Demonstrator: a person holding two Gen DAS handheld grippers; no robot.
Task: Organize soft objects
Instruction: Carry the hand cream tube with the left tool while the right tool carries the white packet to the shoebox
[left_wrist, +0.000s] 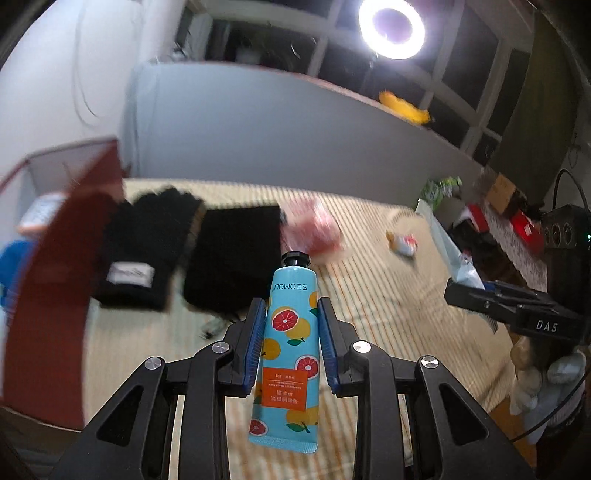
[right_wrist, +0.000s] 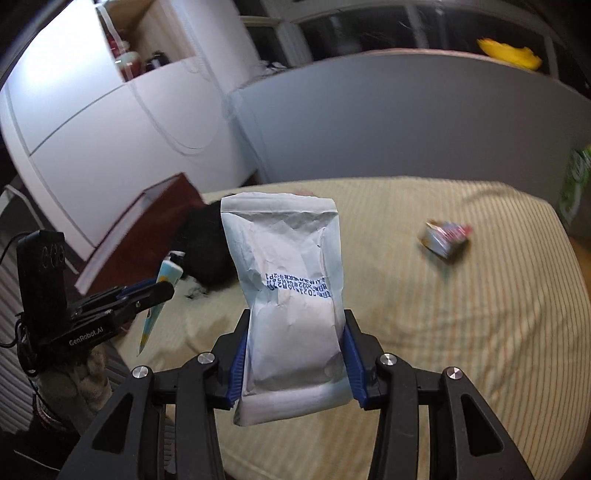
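Note:
My left gripper (left_wrist: 291, 314) is shut on a blue hand cream tube (left_wrist: 290, 354) with grapefruit print, held upright above the striped bed. My right gripper (right_wrist: 295, 325) is shut on a white sealed pouch (right_wrist: 291, 295) with blue printing. Black knit gloves (left_wrist: 144, 251) and a black knit piece (left_wrist: 232, 254) lie on the bed by an open red box (left_wrist: 55, 266). A pink soft packet (left_wrist: 314, 229) lies behind them. A small crumpled snack packet (right_wrist: 445, 236) lies on the bed to the right. The right gripper also shows in the left wrist view (left_wrist: 465, 291), and the left gripper in the right wrist view (right_wrist: 159, 291).
The bed (right_wrist: 443, 332) has a grey headboard (right_wrist: 369, 122) with a yellow object (right_wrist: 509, 53) on top. White cabinets (right_wrist: 92, 122) stand at the left. A ring light (left_wrist: 391, 27) shines above. Boxes and clutter (left_wrist: 509, 218) sit beside the bed at the right.

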